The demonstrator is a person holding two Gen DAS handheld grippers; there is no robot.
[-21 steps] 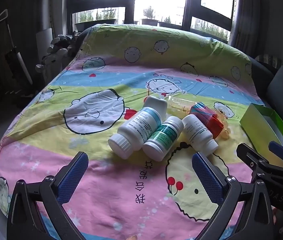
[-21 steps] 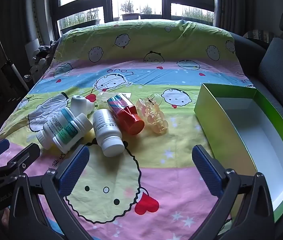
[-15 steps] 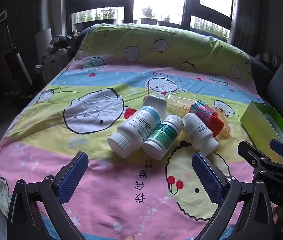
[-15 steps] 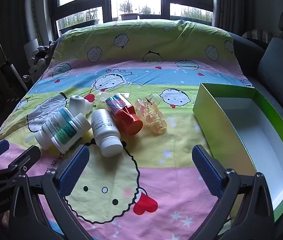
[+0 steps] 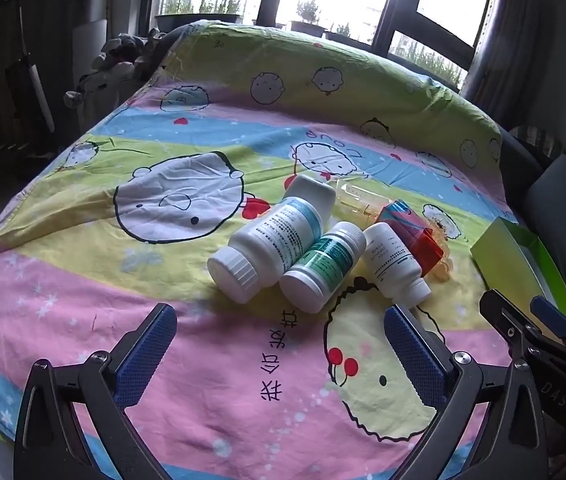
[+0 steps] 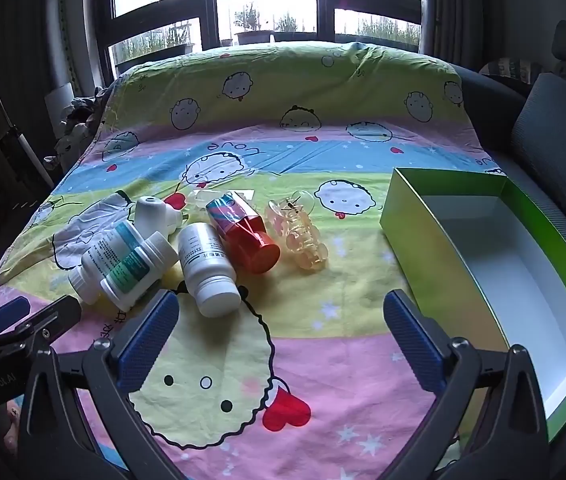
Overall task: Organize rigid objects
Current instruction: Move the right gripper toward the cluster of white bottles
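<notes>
Bottles and small containers lie in a loose cluster on the cartoon-print bedsheet point(image 5: 83, 264), none of them yet put away; the step in hand looks like the approach before a first pick.

From the left wrist view, the left gripper point(image 5: 279, 350) hovers over the near part of the bed with its fingers wide apart and nothing between them; just beyond lie the large white bottle point(image 5: 267, 240) with a blue-edged label, the green-label bottle point(image 5: 323, 266) touching its right side, and the small white bottle point(image 5: 395, 266) further right. Behind them sits the red-capped container point(image 5: 415, 234) and part of a clear plastic toy, mostly hidden; the green box point(image 5: 503, 256) shows only a corner at the far right — the right gripper's frame pokes in below it.

From the right wrist view, the right gripper point(image 6: 279, 336) also has its fingers spread and empty; the small white bottle point(image 6: 207, 268) lies just past its left finger, cap towards the camera. The clear plastic toy point(image 6: 303, 236) rests right of the red-capped container point(image 6: 247, 236), apart from the box. The green box point(image 6: 415, 232) stands open and empty on the right side of the bed.

The next move probably calls for one gripper to come down over a single bottle across its body; the bottles touch, so a neighbour may roll on the soft sheet.
</notes>
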